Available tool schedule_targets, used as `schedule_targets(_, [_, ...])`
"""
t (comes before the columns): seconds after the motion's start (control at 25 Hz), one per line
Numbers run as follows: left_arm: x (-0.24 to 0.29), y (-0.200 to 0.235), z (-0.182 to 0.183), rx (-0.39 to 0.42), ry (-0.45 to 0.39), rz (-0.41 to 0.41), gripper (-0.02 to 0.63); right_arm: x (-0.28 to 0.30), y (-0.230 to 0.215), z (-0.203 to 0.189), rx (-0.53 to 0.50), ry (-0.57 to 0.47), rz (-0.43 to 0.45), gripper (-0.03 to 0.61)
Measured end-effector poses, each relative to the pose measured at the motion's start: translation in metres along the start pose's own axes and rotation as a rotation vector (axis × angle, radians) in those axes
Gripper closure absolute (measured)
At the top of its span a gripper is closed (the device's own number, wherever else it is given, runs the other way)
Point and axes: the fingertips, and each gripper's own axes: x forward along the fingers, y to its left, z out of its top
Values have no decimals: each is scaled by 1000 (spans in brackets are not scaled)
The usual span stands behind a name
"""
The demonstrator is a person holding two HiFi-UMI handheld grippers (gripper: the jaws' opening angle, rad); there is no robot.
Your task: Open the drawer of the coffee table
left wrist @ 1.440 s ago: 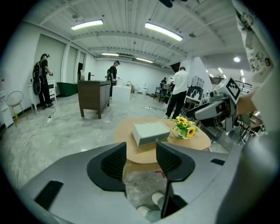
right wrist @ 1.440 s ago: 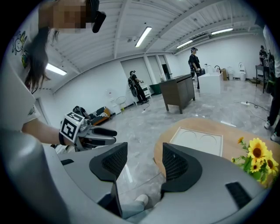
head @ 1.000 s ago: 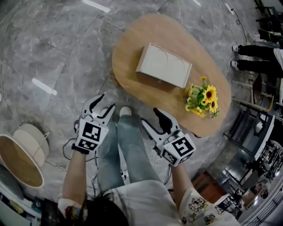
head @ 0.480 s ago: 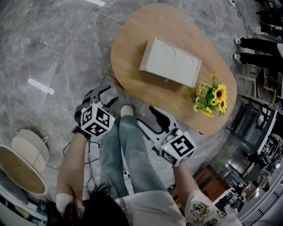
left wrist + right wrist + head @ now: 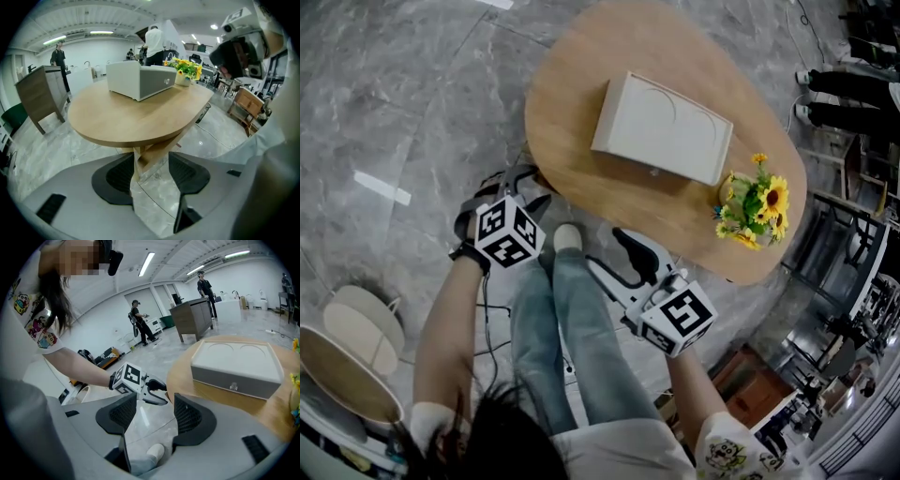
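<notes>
Editor: Where is the drawer [image 5: 211,378] sitting, and how is it going to handle?

Photographer: It is sitting in the front of a white box [image 5: 661,127] that is resting near the middle of the oval coffee table [image 5: 567,131], left of the sunflowers [image 5: 759,202]. Its grey front is facing the near edge, toward the person. I am judging the box to be light, so it is likely going to slide on the smooth wood when the drawer is pulled. The small knob [image 5: 233,386] at the centre of the front is looking like the one place to take hold. It is hard, round and probably slippery, so it is asking for a square pinch.

Editor: And the grippers?

Photographer: The right gripper [image 5: 150,416] is hovering off the table's near edge, its jaws standing apart with nothing between them. The knob is lying farther off and a little to its right, well apart. The left gripper [image 5: 517,187] is hanging low beside the table's near-left rim, its jaws opening and also empty. Only the table's leg [image 5: 146,154] is showing far behind the gap. From there the box is lying up on the top, far and to the right.

Editor: So neither is touching the drawer?

Photographer: Neither is touching it, and the drawer is looking shut.
</notes>
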Motion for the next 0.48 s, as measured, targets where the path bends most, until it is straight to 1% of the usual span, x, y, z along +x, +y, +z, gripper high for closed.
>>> schedule_targets(0.16, [12, -4, -4, 61, 33, -35, 407, 3, -2, -5, 5, 7, 10, 360])
schedule_targets(0.32, [20, -1, -8, 92, 61, -35, 410, 4, -4, -14, 11, 18, 12, 360])
schedule_targets(0.36, [21, 1, -8, 101, 67, -28, 428, 4, -4, -17, 15, 21, 12, 360])
schedule_targets(0.4, [21, 2, -9, 109, 73, -20, 460, 5, -4, -20, 20, 25, 11, 360])
schedule_targets(0.48, [21, 6, -8, 125, 82, -7, 468, 6, -3, -25, 29, 32, 10, 360])
